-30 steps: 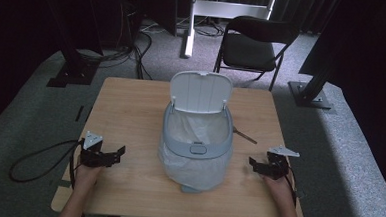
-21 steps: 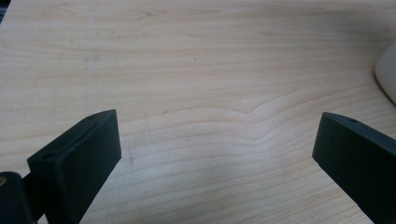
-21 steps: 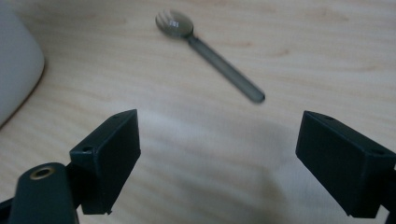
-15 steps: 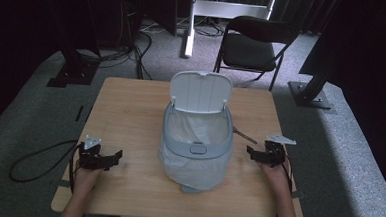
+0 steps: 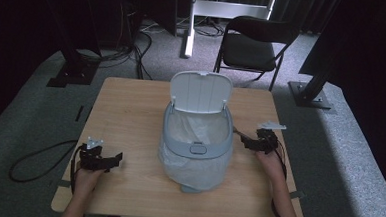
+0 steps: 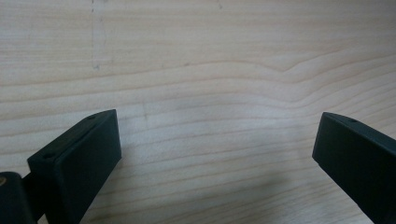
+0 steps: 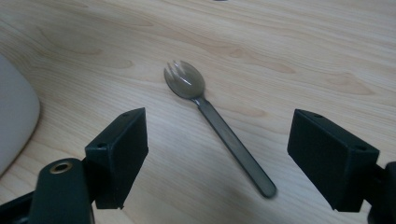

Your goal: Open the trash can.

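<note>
Spork [image 7: 217, 126] lies flat on the table [image 5: 131, 110], between and just ahead of the right gripper [image 7: 217, 154] — jaws wide, just been closing a little, nothing gripped. Bin [image 5: 197, 139] close on one side; bare wood beyond. Left gripper [image 6: 212, 158] wide open, empty, over bare tabletop.
</note>
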